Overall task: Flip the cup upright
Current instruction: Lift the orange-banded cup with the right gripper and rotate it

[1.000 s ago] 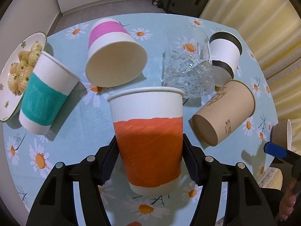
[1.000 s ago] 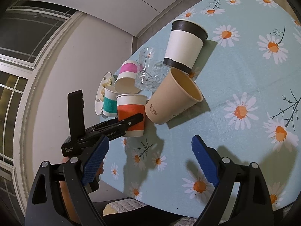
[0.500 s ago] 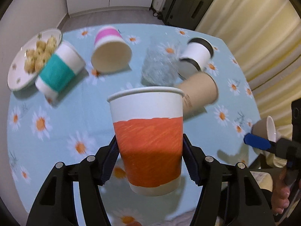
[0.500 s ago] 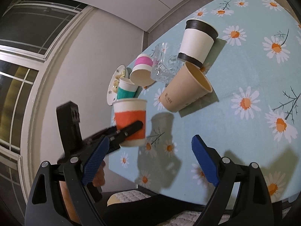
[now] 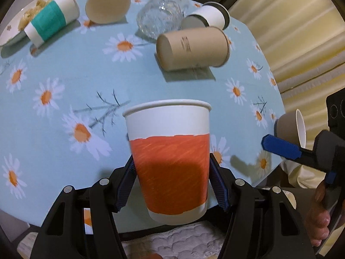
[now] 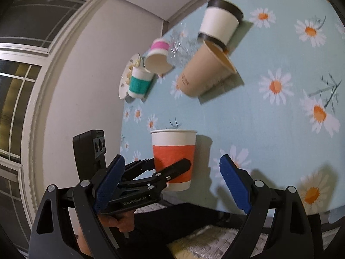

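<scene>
While the left gripper (image 5: 172, 185) stays out of the story for no one, its two fingers are clamped on the orange-banded cup (image 5: 170, 159), which stands mouth-up at the near edge of the table (image 5: 64, 69), its base seemingly just off the cloth. The right gripper (image 6: 172, 183) hangs beside it with fingers spread wide, holding nothing. Farther back lie a brown cup (image 5: 192, 47), a teal-banded cup (image 5: 51, 21), a pink-banded cup (image 6: 158, 57), a black-rimmed cup (image 6: 222, 23) and a glass (image 5: 161, 17), all on their sides.
</scene>
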Motion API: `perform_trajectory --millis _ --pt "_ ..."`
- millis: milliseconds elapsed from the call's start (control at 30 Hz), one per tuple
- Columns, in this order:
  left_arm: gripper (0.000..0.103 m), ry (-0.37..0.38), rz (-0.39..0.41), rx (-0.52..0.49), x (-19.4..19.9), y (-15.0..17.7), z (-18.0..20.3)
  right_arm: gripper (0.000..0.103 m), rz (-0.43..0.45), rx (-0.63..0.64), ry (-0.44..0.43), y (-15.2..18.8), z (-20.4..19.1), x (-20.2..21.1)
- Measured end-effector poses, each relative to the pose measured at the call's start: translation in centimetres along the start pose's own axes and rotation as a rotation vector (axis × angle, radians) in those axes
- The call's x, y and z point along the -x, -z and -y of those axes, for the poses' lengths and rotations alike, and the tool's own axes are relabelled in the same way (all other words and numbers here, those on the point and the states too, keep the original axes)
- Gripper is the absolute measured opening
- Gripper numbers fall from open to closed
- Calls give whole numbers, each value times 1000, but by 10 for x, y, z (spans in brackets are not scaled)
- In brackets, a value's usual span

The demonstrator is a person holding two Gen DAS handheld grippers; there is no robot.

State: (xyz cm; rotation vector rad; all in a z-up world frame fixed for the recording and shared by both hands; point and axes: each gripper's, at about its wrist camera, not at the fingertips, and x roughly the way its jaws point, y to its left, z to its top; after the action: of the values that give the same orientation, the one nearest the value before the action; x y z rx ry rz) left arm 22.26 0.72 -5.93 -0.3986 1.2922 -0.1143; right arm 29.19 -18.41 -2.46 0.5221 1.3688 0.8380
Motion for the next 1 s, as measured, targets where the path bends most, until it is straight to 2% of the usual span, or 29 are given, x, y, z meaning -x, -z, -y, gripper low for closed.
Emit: perform_trajectory --millis 300,400,1000 --pt "63 -9 -25 27 -9 13 -2 89 -6 -4 10 8 1 -2" --pt "74 -16 -23 19 -9 13 -1 89 -8 -5 16 9 1 -3" --pt "75 -29 10 -11 23 25 -1 89 -24 33 21 6 -8 -11"
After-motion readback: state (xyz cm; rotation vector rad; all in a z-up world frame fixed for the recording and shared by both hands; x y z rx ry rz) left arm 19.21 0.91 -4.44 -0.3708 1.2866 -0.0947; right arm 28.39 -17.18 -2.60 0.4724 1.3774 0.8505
